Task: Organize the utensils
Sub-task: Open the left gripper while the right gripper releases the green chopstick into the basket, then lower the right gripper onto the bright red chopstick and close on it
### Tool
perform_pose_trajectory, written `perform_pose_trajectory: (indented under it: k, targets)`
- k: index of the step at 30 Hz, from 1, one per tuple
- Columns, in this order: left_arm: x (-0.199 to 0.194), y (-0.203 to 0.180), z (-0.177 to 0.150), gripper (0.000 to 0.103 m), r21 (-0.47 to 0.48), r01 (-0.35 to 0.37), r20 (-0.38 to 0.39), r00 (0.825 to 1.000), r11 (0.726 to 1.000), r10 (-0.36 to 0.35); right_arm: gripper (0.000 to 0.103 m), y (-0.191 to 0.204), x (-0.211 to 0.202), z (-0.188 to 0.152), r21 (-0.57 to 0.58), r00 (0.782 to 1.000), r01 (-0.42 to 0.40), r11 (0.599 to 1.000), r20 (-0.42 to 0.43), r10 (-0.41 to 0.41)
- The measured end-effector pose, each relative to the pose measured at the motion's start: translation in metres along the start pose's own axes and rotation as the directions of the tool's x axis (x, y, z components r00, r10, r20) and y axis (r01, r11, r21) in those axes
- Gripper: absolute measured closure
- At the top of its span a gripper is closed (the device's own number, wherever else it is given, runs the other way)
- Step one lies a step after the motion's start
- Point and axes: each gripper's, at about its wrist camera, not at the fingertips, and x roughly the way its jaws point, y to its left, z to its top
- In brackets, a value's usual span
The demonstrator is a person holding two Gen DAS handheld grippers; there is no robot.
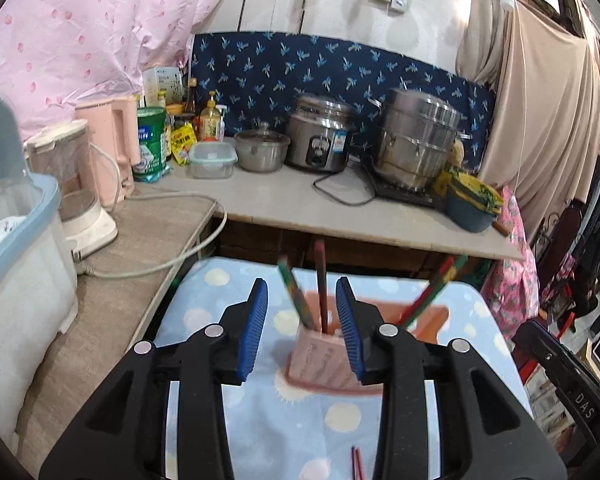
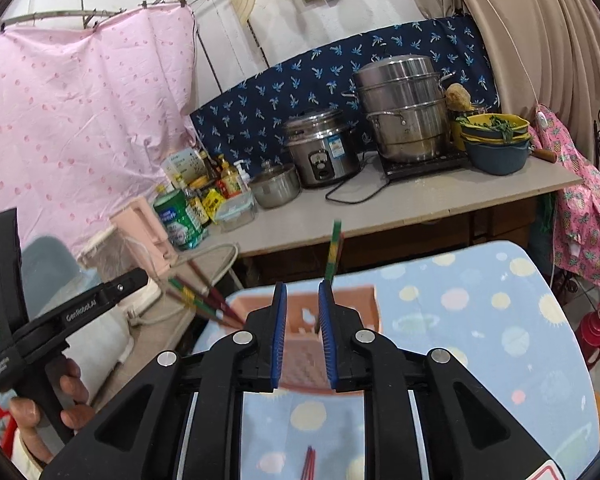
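Note:
A pink utensil holder (image 1: 320, 360) stands on a blue dotted tablecloth (image 1: 292, 432). Several chopsticks stick up out of it: a green-patterned one (image 1: 294, 292), a dark red one (image 1: 321, 280) and a pair leaning right (image 1: 432, 296). My left gripper (image 1: 302, 292) is open just in front of the holder, its blue pads touching nothing. In the right wrist view my right gripper (image 2: 302, 290) is open by a narrow gap over the holder (image 2: 340, 300). A green and yellow chopstick (image 2: 334, 248) rises just behind its right pad, apart from it. Red chopsticks (image 2: 308, 462) lie on the cloth below.
A counter (image 1: 284, 200) behind holds a rice cooker (image 1: 320, 136), a steel steamer (image 1: 418, 140), a glass-lidded pot (image 1: 260, 152), bottles and a green tin (image 1: 152, 144). A blender (image 1: 76, 200) and cord are on the left. A hand (image 2: 64, 396) holds the left gripper's handle.

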Motion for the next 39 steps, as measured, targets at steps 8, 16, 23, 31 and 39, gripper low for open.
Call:
perform_pose_trajectory:
  k: [8, 16, 23, 31, 39]
  targets:
    - [-0.008, 0.012, -0.081, 0.069, 0.033, -0.011, -0.129, 0.992, 0.999, 0.015, 0.086, -0.001, -0.030, -0.080, -0.037, 0.993, 0.022, 0.999, -0.112, -0.026]
    - [-0.019, 0.025, -0.154, 0.069, 0.011, -0.007, -0.221, 0.975, 1.000, 0.009, 0.086, 0.011, -0.051, -0.177, -0.131, 0.966, 0.040, 0.991, -0.250, -0.072]
    - [-0.032, 0.016, -0.193, 0.069, 0.040, 0.004, -0.261, 0.965, 0.999, 0.006, 0.086, 0.022, -0.052, -0.246, -0.190, 0.928, 0.035, 0.981, -0.357, -0.103]
    - [-0.038, 0.011, -0.224, 0.068, 0.055, 0.005, -0.313, 0.950, 0.998, 0.012, 0.086, 0.019, -0.057, -0.271, -0.165, 0.914, 0.034, 0.986, -0.395, -0.098]
    - [-0.042, 0.011, -0.241, 0.067, 0.063, -0.004, -0.343, 0.939, 0.998, 0.025, 0.090, 0.016, -0.061, -0.278, -0.167, 0.912, 0.054, 0.985, -0.392, -0.116]
